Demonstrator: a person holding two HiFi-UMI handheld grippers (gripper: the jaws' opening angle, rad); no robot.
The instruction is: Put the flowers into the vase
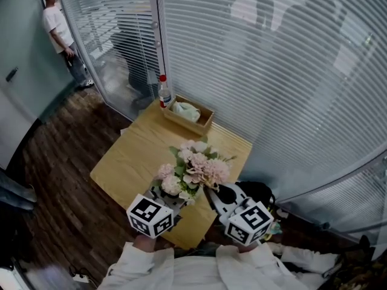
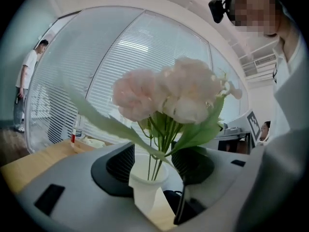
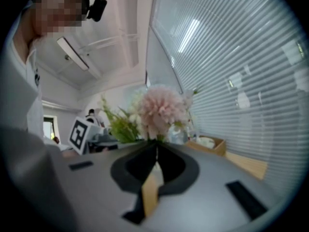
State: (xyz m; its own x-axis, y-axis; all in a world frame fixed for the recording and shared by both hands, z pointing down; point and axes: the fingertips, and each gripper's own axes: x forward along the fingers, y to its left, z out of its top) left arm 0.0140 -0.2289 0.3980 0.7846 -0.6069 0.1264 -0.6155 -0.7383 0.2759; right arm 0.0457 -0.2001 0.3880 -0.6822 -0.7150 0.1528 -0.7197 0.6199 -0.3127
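Your left gripper point(image 2: 153, 154) has its jaws apart around the white vase point(image 2: 146, 190) on the table point(image 1: 136, 153), likely guarding against tipping. The flowers point(image 2: 169, 93) are already inside. Your right gripper point(image 3: 156, 149) is closed, seemingly pinching the pink flower point(image 3: 159, 111) by its stem to seat it.

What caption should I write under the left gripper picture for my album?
Pink flowers stand in a white vase between the open jaws of the left hand-held gripper.

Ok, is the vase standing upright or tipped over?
Upright. In the left gripper view the white vase stands straight between the open jaws, flower stems rising from its mouth.
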